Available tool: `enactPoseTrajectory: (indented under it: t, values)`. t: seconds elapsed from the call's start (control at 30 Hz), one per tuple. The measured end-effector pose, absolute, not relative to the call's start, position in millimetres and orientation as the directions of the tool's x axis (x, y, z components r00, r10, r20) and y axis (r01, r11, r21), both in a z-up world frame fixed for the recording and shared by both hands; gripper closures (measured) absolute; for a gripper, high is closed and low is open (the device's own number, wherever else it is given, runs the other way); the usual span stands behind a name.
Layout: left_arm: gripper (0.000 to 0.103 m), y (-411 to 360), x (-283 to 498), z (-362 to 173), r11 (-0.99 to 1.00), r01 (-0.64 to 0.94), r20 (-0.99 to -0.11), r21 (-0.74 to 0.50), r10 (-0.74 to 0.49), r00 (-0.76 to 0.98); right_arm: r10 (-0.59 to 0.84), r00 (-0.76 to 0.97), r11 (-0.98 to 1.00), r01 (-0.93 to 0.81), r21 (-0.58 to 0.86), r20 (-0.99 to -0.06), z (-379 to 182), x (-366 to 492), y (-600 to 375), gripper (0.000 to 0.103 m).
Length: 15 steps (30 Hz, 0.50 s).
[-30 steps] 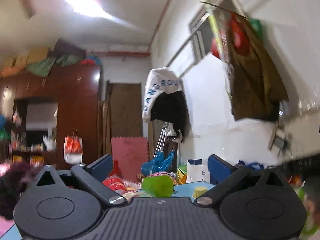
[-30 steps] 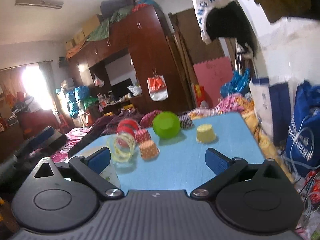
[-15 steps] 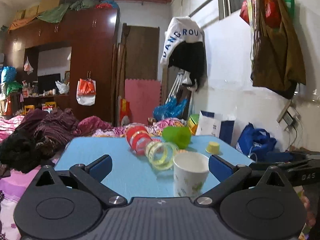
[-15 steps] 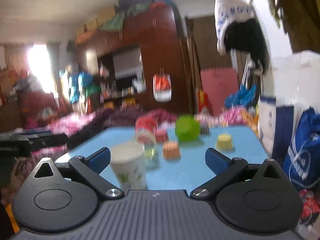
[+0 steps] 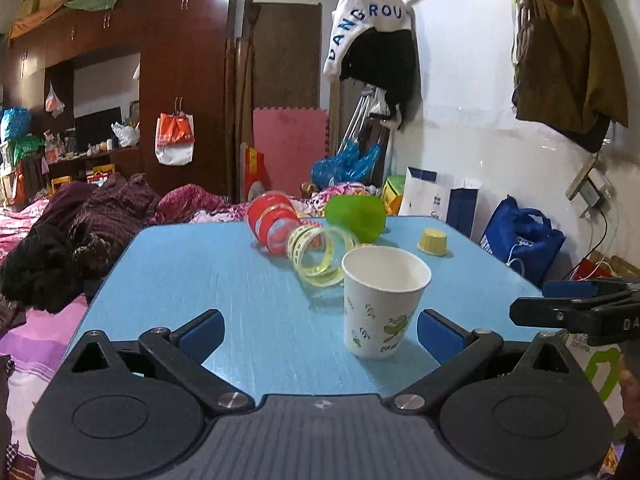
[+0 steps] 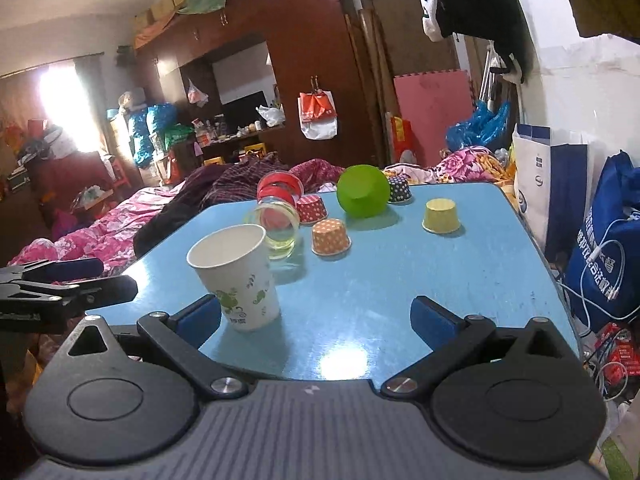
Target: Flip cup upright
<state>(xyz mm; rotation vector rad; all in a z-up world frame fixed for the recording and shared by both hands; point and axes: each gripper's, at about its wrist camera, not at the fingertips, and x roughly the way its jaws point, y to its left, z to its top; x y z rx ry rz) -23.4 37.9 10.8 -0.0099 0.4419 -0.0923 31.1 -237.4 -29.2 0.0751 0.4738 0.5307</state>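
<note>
A white paper cup with green print stands upright, mouth up, on the blue table; it also shows in the right wrist view. My left gripper is open and empty, and the cup stands just ahead of its right finger. My right gripper is open and empty, and the cup stands by its left finger. Each gripper shows at the edge of the other's view: the right one, the left one.
On the table behind the cup lie a clear yellow-banded cup, a red-banded cup, a green cup on its side, and several small patterned baking cups. A bed with clothes is left; bags are right.
Both wrist views have swung down from the room and ceiling onto the table. The paper cup has come into view, standing upright near both grippers. Both grippers stay open.
</note>
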Motion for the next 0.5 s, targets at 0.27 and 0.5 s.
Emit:
enactPoseTrajectory:
  t: [0.27, 0.5]
  values:
    - [0.0, 38.4, -18.1, 4.6, 0.997, 0.074, -0.458, -0.036, -0.083, 0.885, 0.517, 0.748, 0.852, -0.496, 0.168, -0.416, -27.8, 26.4, -232.0, 0.001]
    - [0.0, 35.2, -19.2, 3.9, 0.997, 0.07, -0.461, -0.028, -0.076, 0.884, 0.527, 0.742, 0.847, -0.501, 0.179, -0.416, -26.6, 27.1, -233.0, 0.001]
